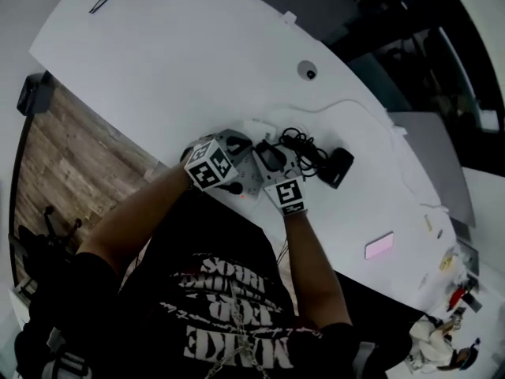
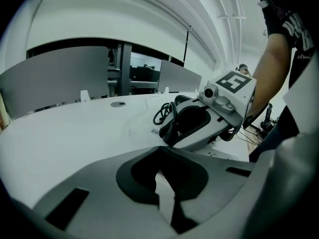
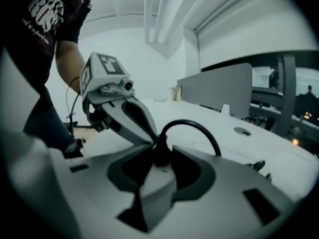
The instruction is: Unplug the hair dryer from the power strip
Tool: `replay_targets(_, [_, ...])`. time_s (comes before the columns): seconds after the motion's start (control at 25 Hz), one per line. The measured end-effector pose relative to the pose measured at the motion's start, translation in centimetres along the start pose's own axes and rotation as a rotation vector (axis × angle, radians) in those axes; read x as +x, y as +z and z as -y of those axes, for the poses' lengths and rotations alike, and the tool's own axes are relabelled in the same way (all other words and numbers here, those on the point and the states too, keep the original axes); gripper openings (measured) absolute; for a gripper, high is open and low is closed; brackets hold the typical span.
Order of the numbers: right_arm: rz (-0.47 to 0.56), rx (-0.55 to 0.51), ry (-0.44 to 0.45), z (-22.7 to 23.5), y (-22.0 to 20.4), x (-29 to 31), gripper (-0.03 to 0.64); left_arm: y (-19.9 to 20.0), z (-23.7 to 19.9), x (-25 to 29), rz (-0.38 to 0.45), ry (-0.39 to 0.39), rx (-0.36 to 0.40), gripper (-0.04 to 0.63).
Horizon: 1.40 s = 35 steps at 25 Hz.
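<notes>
R gripper (image 3: 160, 147) released, jaws apart; hair dryer plug (image 3: 159, 157) upright btwn its tips, on power strip (image 3: 151, 182). L gripper (image 2: 160, 156) clamps power strip.

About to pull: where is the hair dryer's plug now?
Right gripper view, centre: the black plug stands between the jaws of the right gripper, close by the tips of the left gripper.
</notes>
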State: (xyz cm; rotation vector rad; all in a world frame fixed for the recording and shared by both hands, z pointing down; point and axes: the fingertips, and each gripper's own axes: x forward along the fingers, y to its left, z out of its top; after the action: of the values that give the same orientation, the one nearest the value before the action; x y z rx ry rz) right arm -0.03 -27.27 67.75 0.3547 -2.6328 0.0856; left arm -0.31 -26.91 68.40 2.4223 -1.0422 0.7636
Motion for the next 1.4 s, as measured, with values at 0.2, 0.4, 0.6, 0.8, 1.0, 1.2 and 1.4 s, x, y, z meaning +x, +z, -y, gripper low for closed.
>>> replay_targets(0.2, [-0.099,0.096,0.021,-0.9,0.0,-1.5,0.183,-0.5,-0.1,0.1,-0.001,0.039,-0.035,0.023])
replay_targets(0.4, [-0.006,0.232,-0.054,-2.0,1.2,-9.2,0.183,3.3,-0.6,-6.6,0.177,0.263,-0.061,0.023])
replay_targets(0.6, [0.159,0.331,-0.217,-0.5,3.8,-18.6,0.177,8.9,0.0,-15.7,0.417,0.390,-0.164,0.023])
replay_targets(0.8, [0.290,0.271,-0.297,0.4,9.2,-23.0,0.051,14.8,1.0,-20.9,0.562,0.438,-0.111,0.023])
replay_targets(1.0, [0.397,0.232,-0.294,0.6,15.1,-23.8,0.049,19.5,1.2,-23.7,0.614,0.443,-0.059,0.023])
replay_targets(1.2, [0.452,0.257,-0.326,0.7,18.2,-23.4,0.049,21.0,1.1,-25.4,0.642,0.394,-0.048,0.023])
replay_targets(1.4, [0.461,0.308,-0.379,-0.1,20.1,-22.2,0.049,20.2,0.5,-26.2,0.631,0.325,-0.035,0.023])
